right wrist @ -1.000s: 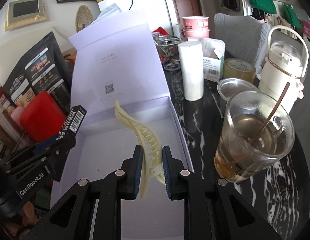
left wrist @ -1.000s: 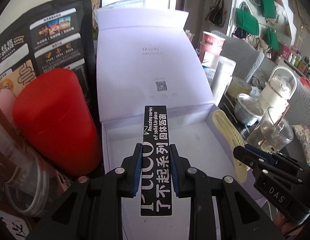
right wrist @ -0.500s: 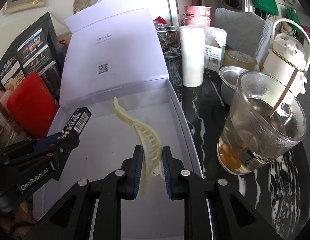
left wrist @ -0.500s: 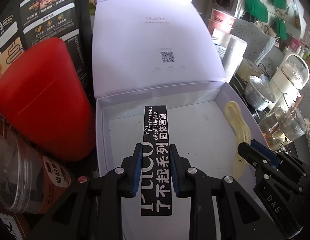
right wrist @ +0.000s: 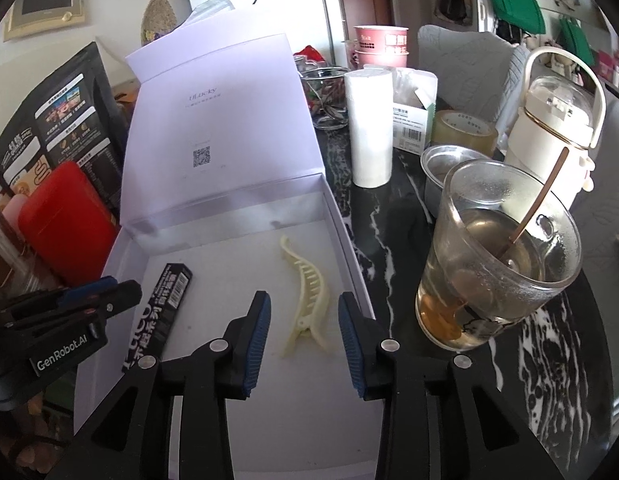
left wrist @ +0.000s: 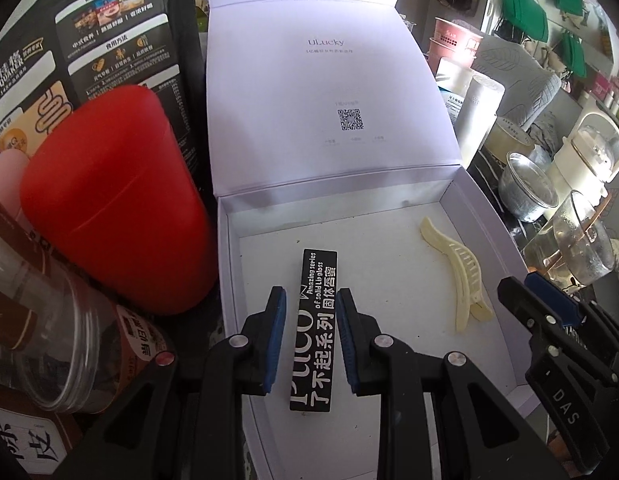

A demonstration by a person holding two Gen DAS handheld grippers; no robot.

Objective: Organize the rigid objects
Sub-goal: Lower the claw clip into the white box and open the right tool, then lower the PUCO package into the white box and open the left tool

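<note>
Left gripper (left wrist: 310, 292): jaws only slightly apart and not clamped. Between them, the black lip gloss carton (left wrist: 314, 320), flat on the floor of the white box (left wrist: 229, 264), with a strip of white floor showing between the carton and the left pad. Pointing toward 12 o'clock in the left wrist view.

Right gripper (right wrist: 304, 295): jaws apart and opening. Between them, untouched by either pad, the cream hair clip (right wrist: 309, 280), also lying on the box floor and curving toward 11 o'clock. From this gripper, the carton at 9 o'clock, well apart from the clip.

Behind both things, at 12 o'clock, the box lid (right wrist: 213, 120), standing open with a small square code printed on it. Just outside the box at 9 o'clock, a red container (left wrist: 109, 200), with a black printed pouch (left wrist: 109, 40) behind it. At 3 o'clock from the right gripper, on the dark marbled table (right wrist: 389, 216), a glass cup (right wrist: 497, 264) with liquid and a thin stick inside. At 1 o'clock, a white paper roll (right wrist: 369, 128), upright.
</note>
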